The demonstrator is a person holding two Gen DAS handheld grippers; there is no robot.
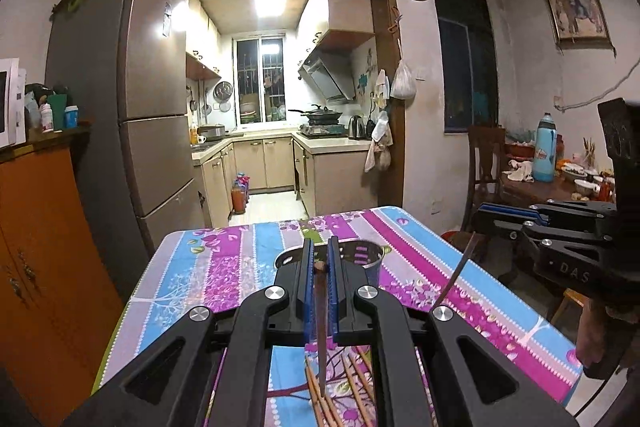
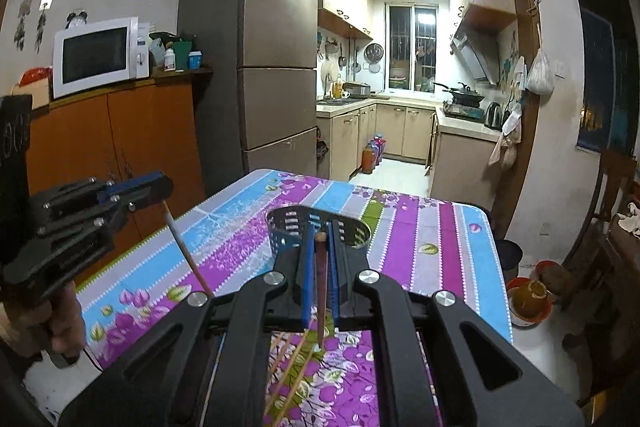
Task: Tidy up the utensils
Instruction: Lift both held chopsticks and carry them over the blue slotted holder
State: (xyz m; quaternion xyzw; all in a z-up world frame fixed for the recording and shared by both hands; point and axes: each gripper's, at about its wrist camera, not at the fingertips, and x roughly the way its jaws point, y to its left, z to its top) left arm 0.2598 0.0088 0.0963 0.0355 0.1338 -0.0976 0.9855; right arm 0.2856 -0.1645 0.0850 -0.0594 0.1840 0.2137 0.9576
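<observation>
My left gripper [image 1: 320, 243] is shut on a dark brown chopstick [image 1: 321, 327] that hangs point-down above the flowered tablecloth [image 1: 224, 267]. My right gripper [image 2: 320, 227] is shut on a second chopstick [image 2: 321, 291], also hanging down. Each view shows the other gripper off to the side with its chopstick: the right gripper [image 1: 486, 215] and the left gripper [image 2: 164, 189]. A perforated metal utensil holder [image 1: 370, 255] [image 2: 286, 227] stands on the table just beyond both grippers. Several loose chopsticks [image 1: 352, 379] [image 2: 290, 359] lie on the cloth below.
A tall fridge [image 2: 276, 59] and an orange cabinet [image 2: 132, 139] with a microwave [image 2: 98, 55] stand left of the table. A wooden chair [image 1: 486, 163] and a cluttered side table [image 1: 540, 187] are to the right. Bowls [image 2: 528, 299] sit on the floor by the table's right edge.
</observation>
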